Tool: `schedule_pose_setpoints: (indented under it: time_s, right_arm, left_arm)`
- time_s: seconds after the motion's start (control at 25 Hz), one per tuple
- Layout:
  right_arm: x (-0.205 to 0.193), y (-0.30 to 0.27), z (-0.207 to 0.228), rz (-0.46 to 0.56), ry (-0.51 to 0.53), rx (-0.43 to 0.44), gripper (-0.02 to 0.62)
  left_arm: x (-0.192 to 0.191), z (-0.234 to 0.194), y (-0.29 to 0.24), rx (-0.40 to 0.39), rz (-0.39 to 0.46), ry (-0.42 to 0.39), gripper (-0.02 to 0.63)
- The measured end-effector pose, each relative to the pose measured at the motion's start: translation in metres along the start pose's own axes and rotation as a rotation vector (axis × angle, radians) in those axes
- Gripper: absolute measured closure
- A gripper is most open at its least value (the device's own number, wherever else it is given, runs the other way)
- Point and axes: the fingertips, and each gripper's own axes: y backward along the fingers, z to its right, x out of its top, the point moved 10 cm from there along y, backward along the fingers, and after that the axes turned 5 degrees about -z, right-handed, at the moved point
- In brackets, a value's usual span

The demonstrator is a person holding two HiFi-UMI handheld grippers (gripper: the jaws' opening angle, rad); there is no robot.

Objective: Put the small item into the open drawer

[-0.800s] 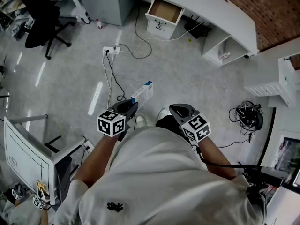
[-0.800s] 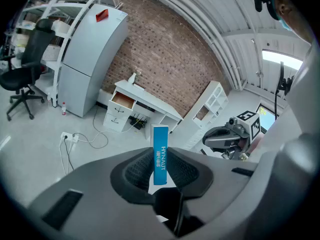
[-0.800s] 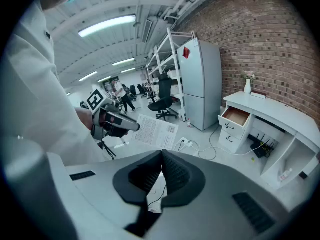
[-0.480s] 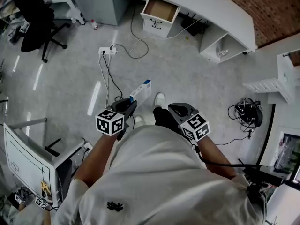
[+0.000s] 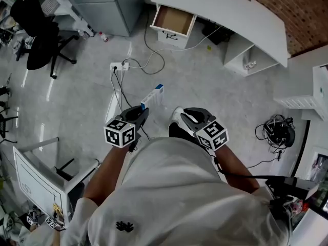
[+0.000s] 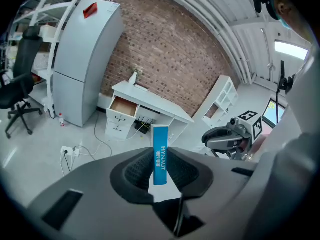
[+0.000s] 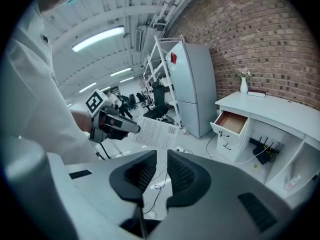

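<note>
My left gripper [image 5: 143,110] is shut on a slim blue-and-white box [image 5: 152,96], which sticks out forward past the jaws. In the left gripper view the box [image 6: 160,154] stands upright between the ribbed pads. My right gripper [image 5: 183,114] is held level with it to the right; its jaws stand a narrow gap apart with nothing between them [image 7: 161,169]. The open drawer [image 5: 173,19] juts from the white desk [image 5: 230,9] well ahead across the floor, its brown inside [image 7: 231,121] showing. Both grippers are over the floor, far from it.
A power strip [image 5: 120,65] with trailing cables lies on the floor between me and the drawer. A black office chair [image 5: 38,35] stands at the left, a grey cabinet [image 5: 102,4] beside the desk, and a cable heap [image 5: 279,129] at the right.
The person has stepped forward: one foot now shows between the grippers, and the desk and drawer have shifted in view. The box stays in the left gripper.
</note>
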Motion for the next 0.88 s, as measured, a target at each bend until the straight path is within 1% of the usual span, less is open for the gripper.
schedule_pose_setpoints:
  time_s: [0.16,0.28,0.36,0.64,0.88]
  right_arm:
    - [0.011,0.011,0.083,0.01,-0.024,-0.002,0.506]
    - [0.009,0.02,0.137,0.01,-0.037,-0.016,0.505]
    - [0.009,0.025,0.165,0.014,-0.05,-0.032,0.505]
    - [0.011,0.041,0.225,0.043,-0.125,-0.076,0.506]
    - [0.017,0.051,0.272,0.056,-0.201,-0.181,0.505]
  left_arm:
    - [0.064,0.002,-0.066,0.03,0.005,-0.006,0.52]
    - [0.101,0.003,-0.111,0.046,0.017,-0.005,0.52]
    - [0.122,0.002,-0.137,0.051,0.016,0.005,0.52]
    - [0.182,-0.01,-0.208,0.08,-0.017,0.028,0.52]
    - [0.243,-0.043,-0.276,0.088,-0.043,0.03,0.52]
